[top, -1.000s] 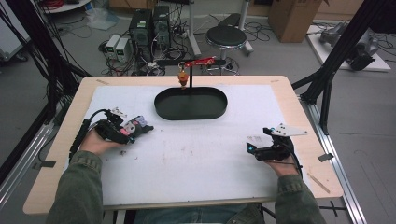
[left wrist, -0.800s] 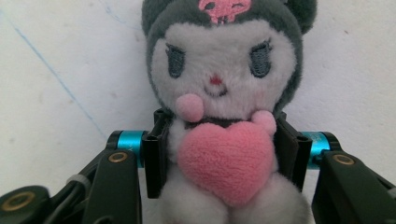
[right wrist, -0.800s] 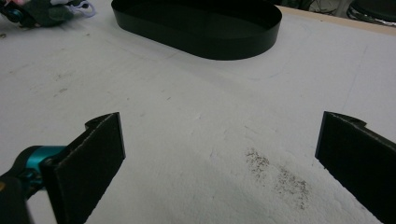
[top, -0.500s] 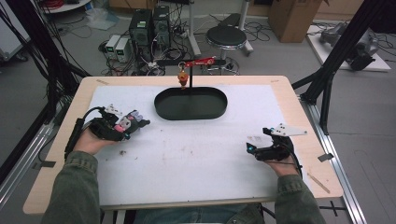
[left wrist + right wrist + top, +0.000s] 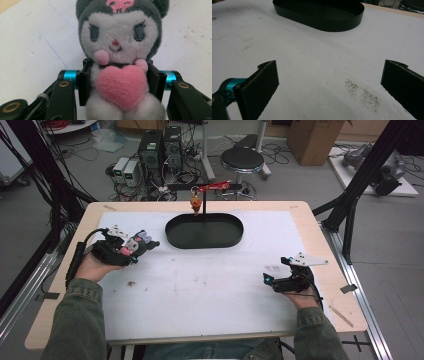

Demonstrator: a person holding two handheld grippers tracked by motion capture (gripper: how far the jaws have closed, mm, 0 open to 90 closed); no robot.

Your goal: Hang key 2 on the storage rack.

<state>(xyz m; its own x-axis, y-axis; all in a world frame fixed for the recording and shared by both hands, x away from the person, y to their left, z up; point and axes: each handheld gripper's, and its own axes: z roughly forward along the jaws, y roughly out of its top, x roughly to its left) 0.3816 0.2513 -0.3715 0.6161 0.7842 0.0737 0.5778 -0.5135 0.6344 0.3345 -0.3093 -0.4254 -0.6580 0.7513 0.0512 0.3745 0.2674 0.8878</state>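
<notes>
High view: left tool clenched round plush toy at left of frame; black tray lies right and slightly up (near); right tool released, farther off.

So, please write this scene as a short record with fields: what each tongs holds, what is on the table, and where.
left tongs: shut on the plush toy, jaws pressing its body from both sides
plush toy: grey hood, white face, pink heart on its front; held over the table's left part
right tongs: open, nothing between the jaws, at the table's right part
black oval tray: at the far middle of the table, nothing visible inside
table cover: white sheet with small dark specks
</notes>
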